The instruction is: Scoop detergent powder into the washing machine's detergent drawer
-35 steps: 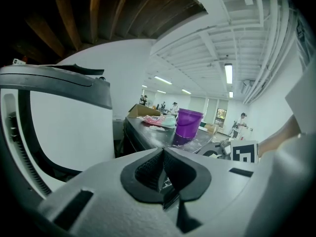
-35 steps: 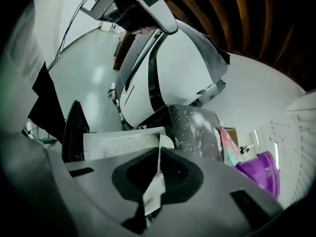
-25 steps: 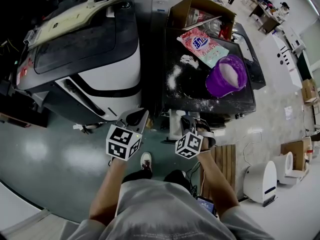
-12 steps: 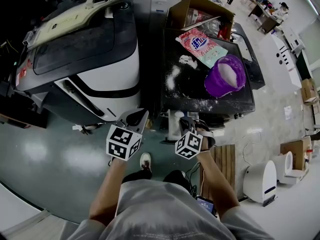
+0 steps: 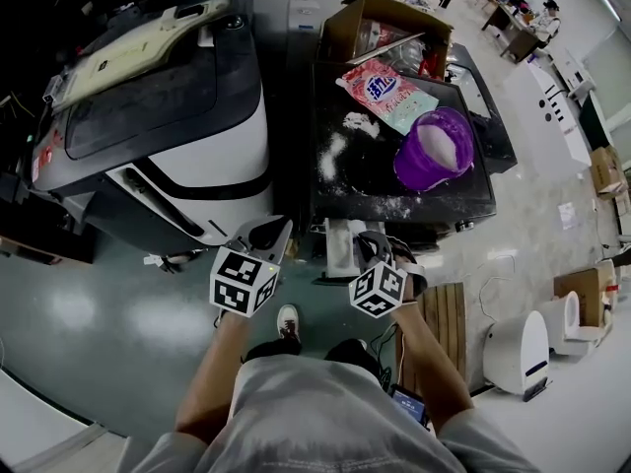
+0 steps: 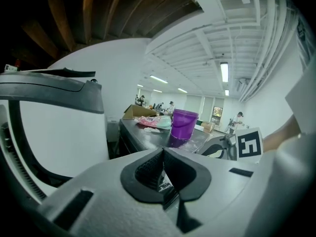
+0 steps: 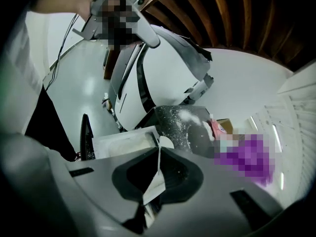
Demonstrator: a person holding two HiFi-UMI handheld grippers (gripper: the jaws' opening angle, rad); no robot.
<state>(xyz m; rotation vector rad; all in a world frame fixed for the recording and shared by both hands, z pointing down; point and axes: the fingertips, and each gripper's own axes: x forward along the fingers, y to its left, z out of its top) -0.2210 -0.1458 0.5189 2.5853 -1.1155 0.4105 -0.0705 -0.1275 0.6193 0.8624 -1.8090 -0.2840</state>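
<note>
My right gripper is clenched on a thin white piece seen edge-on, which I take for the scoop. I cannot tell whether it carries any powder. My left gripper is closed with nothing between its jaws.

In the head view both grippers hang low in front of the black surface, the left gripper toward the white washing machine and the right gripper near the surface's front edge. A white open tray juts from that front edge, and I judge it to be the detergent drawer. In the right gripper view the detergent drawer lies just beyond the jaws. Its inside looks pale, but I cannot say whether that is powder or bare plastic.

The detergent powder sits in the purple bucket toward the right of the surface, well apart from both grippers. Loose powder is scattered over the surface to the bucket's left. A pink and teal detergent bag lies behind the bucket, with a cardboard box past that.

I read this as the point between loads, with the scoop in hand near the drawer and away from the supply. Next I would lift the right gripper over the bucket rim, dip the scoop and bring it back level to the drawer. A tilt on the way would add to the spill. The left gripper could steady the bucket.
</note>
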